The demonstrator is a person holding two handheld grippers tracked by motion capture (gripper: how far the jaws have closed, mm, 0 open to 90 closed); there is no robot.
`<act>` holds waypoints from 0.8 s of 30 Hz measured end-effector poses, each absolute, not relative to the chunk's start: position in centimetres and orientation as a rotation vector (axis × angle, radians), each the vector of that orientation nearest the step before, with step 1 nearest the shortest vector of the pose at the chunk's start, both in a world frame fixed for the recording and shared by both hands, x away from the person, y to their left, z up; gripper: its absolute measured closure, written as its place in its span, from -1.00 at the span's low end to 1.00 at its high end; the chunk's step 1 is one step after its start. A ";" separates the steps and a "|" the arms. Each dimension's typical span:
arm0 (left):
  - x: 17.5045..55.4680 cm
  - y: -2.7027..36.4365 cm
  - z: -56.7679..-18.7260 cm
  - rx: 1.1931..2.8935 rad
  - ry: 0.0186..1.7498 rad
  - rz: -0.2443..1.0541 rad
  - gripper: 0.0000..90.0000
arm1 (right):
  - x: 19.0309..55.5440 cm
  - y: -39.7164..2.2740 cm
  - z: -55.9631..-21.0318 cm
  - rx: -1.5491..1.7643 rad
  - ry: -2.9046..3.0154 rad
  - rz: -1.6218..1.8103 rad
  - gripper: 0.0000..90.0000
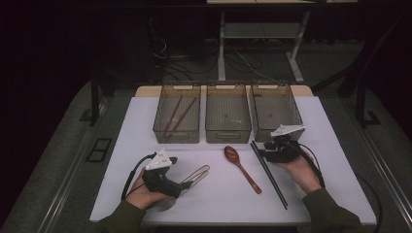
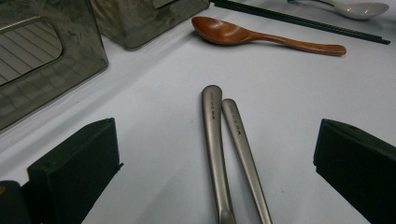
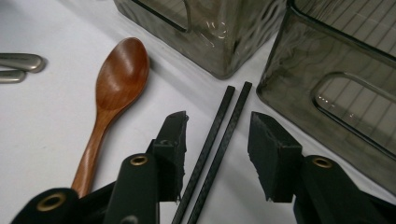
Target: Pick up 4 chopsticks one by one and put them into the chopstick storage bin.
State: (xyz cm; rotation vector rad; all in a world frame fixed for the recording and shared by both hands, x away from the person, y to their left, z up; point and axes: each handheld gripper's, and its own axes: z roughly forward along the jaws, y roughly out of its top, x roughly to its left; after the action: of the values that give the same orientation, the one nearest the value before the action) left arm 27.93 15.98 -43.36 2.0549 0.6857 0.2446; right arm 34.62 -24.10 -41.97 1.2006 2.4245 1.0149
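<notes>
Right gripper (image 3: 217,154): you held it low over the table, jaws apart, straddling the black chopsticks (image 3: 215,140) without pressing them.
Left gripper (image 2: 217,163): yours lay level, jaws wide around two metal handles (image 2: 224,149).
Bins: brown chopsticks (image 1: 176,115) lay in the left bin (image 1: 177,136), at ten o'clock from the wooden spoon (image 1: 241,167).

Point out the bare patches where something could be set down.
Free: the table left of the left bin, and between wooden spoon and metal handles. Crowded: around the black chopsticks, by the right gripper.
</notes>
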 end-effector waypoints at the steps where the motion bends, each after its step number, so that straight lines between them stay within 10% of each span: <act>1: 27.9 16.0 -43.4 2.054 0.686 0.243 -1.00 | 34.8 -23.9 -42.1 1.201 2.423 1.009 0.30; 24: 28.0 16.1 -43.4 2.048 0.679 0.220 -1.00 | 35.9 -22.4 -44.3 1.187 2.472 0.872 0.63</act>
State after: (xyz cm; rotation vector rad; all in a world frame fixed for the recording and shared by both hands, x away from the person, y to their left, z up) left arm 28.02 16.14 -43.38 2.0481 0.6787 0.2197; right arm 35.93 -22.42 -44.26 1.1872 2.4716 0.8725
